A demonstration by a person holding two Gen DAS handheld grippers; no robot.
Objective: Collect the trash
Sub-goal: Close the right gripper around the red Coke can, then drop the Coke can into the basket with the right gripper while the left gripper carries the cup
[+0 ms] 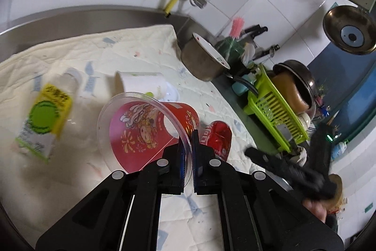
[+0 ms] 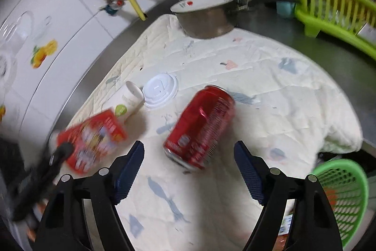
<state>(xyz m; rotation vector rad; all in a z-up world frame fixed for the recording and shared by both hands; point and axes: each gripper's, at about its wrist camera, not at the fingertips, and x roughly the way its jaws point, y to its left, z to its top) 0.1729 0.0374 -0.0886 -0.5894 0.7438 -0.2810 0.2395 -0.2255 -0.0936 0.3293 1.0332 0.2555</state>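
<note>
The left gripper [image 1: 187, 145] is clamped on the clear rim of a red printed plastic cup [image 1: 143, 131], its blue-padded fingers pinching the thin edge so the cup tilts with its mouth toward the camera, raised off a cream quilted cloth [image 1: 77, 58] spread over the steel counter. Taking that cloth as the reference: near its middle lies a dented red soda can [image 2: 199, 128] on its side, and the right gripper [image 2: 189, 157] hovers just above and around the can's near end with its jaws spread wide, touching nothing. Beyond the can, toward the wall side of the cloth, a white paper cup with a green dot [image 2: 128, 100] lies tipped over, with a white round plastic lid [image 2: 160, 89] just beside its mouth. On the far left part of the cloth, as the left wrist view shows it, a yellow and green drink carton [image 1: 43, 119] lies flat. At the cloth's back corner sits a steel pot with a white enamel inside [image 2: 205, 15], partly on the fabric. Off the cloth's right edge stands a lime green plastic dish rack [image 2: 333, 6], and at the cloth's near right corner, lower down, is a green mesh plastic basket [image 2: 345, 199].
</note>
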